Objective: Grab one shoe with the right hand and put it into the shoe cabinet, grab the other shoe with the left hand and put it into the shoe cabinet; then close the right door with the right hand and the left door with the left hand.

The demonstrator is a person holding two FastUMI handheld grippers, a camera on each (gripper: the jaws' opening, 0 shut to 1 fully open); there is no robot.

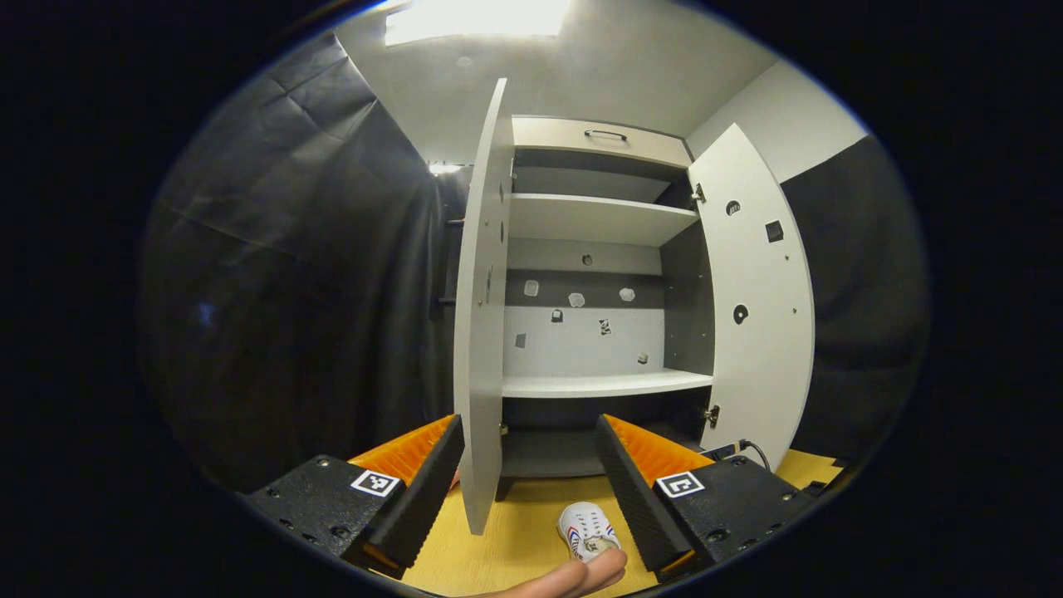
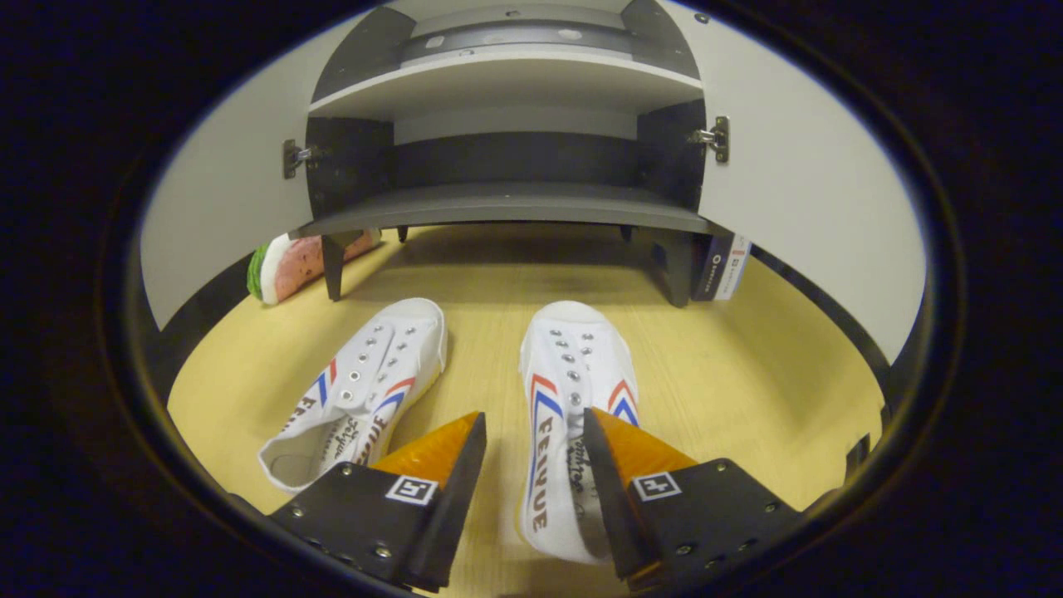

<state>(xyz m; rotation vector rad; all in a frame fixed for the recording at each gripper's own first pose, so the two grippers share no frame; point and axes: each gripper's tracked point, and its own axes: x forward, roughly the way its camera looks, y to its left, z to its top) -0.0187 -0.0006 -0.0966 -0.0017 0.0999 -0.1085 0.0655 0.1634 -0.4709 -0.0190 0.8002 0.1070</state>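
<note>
Here, in the left gripper view, the left gripper (image 1: 526, 465) is hovering wide open before the open shoe cabinet (image 1: 598, 274), while in the right gripper view the right gripper (image 2: 534, 453) is spreading its fingers around the right shoe (image 2: 573, 390) on the floor, the other shoe (image 2: 365, 386) lying just beside.

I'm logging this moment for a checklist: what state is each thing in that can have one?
Grey shoe cabinet's left door: open.
Grey shoe cabinet's right door: open.
Top drawer with dark handle: shut.
Left white canvas shoe: on the floor, tilted, ungrasped.
Right white canvas shoe: upright, between open fingers.
Left gripper: open.
Right gripper: open.
</note>
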